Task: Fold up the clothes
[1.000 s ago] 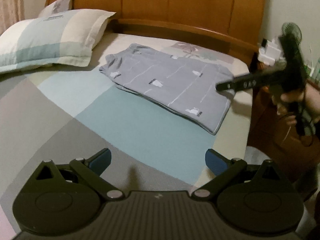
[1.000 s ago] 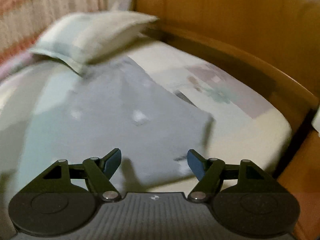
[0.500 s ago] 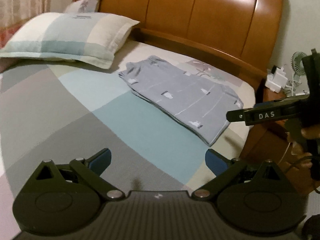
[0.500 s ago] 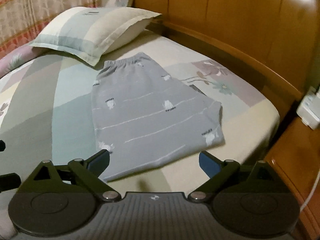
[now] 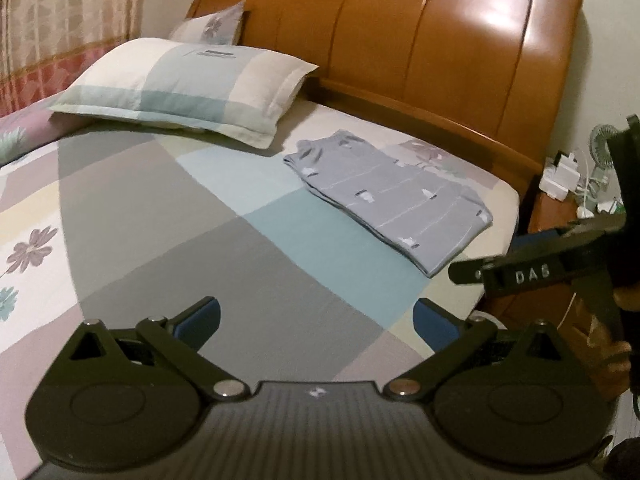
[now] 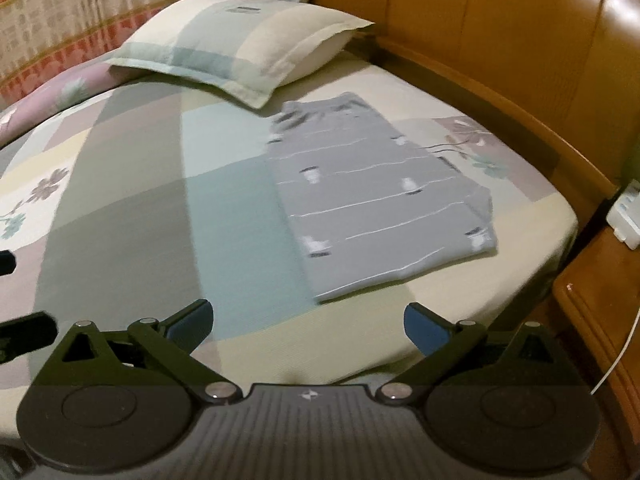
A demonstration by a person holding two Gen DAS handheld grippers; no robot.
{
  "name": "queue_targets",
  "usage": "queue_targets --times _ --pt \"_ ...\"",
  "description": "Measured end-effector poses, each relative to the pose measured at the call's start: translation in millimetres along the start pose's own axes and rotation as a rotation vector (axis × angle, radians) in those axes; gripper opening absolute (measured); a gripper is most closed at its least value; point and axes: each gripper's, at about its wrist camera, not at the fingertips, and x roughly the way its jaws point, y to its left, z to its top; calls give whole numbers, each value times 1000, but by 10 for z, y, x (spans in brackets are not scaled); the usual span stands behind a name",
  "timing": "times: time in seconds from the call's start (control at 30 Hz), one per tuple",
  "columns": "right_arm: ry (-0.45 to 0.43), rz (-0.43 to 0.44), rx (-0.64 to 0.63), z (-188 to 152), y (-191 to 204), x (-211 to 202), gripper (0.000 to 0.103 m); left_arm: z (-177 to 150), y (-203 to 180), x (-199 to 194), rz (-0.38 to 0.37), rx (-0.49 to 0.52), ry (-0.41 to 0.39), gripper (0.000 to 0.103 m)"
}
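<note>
The folded grey garment (image 5: 390, 204) lies flat on the bed (image 5: 168, 240), near the headboard (image 5: 420, 40) end and close to the bed's right-hand edge. It is printed with thin white lines and small white motifs. Its elastic waistband end points toward the headboard; its other end lies near the bed edge beside the nightstand (image 6: 596, 304).

A patchwork pillow (image 5: 184, 88) rests at the headboard end, just beside the garment's waistband corner, apart from it. A second pillow (image 5: 212, 26) leans against the headboard behind it.

The left gripper (image 5: 316, 320) hangs above the grey and teal patches of the sheet, well apart from the garment. Its jaws are spread wide with nothing between them.

The right gripper (image 6: 306, 320) hangs over the bed edge, near the garment's closest end without touching it. Its jaws are opening and stand wide, with nothing between them. In the left wrist view, a hand (image 5: 616, 356) grips its handle at the right margin.
</note>
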Motion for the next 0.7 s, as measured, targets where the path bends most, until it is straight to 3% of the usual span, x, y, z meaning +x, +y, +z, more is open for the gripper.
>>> queue_targets --times 0.4,0.7 --pt "-14 -38 20 -52 95 -317 103 214 -96 52 -71 -17 29 102" --pt "-36 -55 35 -114 32 -475 103 201 -176 18 -52 -38 43 102"
